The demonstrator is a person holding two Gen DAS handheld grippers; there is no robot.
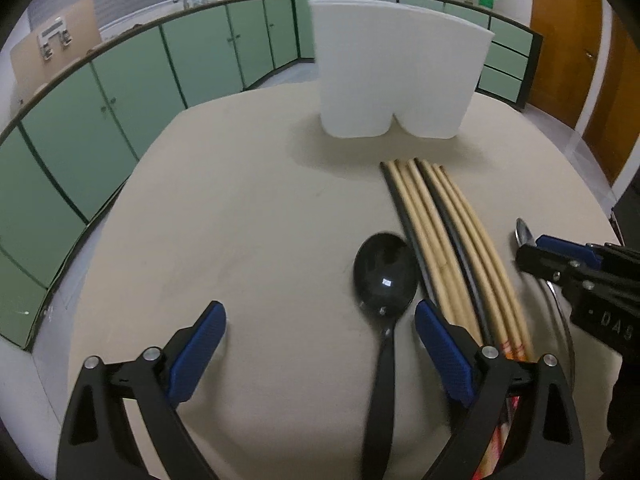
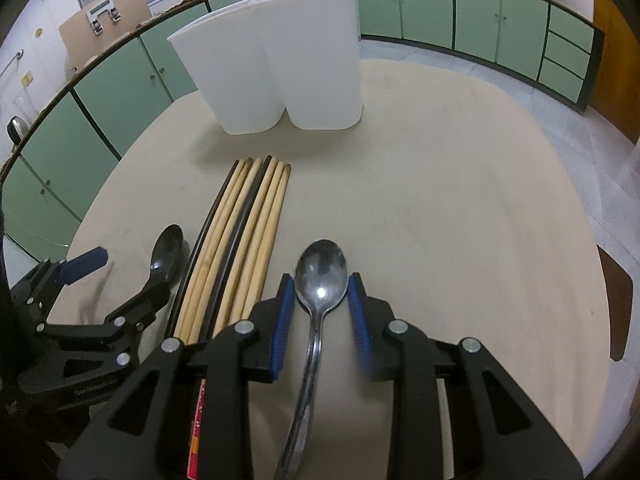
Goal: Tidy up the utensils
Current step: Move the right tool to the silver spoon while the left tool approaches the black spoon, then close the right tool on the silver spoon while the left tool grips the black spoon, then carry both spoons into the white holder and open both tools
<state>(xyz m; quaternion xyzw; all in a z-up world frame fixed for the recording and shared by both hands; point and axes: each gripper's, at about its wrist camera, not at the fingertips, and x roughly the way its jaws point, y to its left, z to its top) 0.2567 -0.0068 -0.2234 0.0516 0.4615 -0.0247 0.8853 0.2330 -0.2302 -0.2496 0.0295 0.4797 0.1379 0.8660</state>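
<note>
A white two-compartment holder (image 1: 400, 68) (image 2: 276, 64) stands upright at the far side of the beige table (image 1: 240, 208). Several wooden and black chopsticks (image 1: 448, 240) (image 2: 240, 240) lie side by side in front of it. A black spoon (image 1: 384, 276) (image 2: 166, 256) lies left of them, between the blue pads of my open left gripper (image 1: 320, 320), nearer the right pad. A metal spoon (image 2: 320, 276) (image 1: 524, 234) lies right of the chopsticks. My right gripper (image 2: 320, 292) stands around its bowl, jaws narrowly apart, not clamped on it.
Green cabinets (image 1: 120, 92) run around the room beyond the table edge. A brown chair back (image 2: 616, 300) sits at the table's right edge. A wooden door (image 1: 568, 40) is at the far right.
</note>
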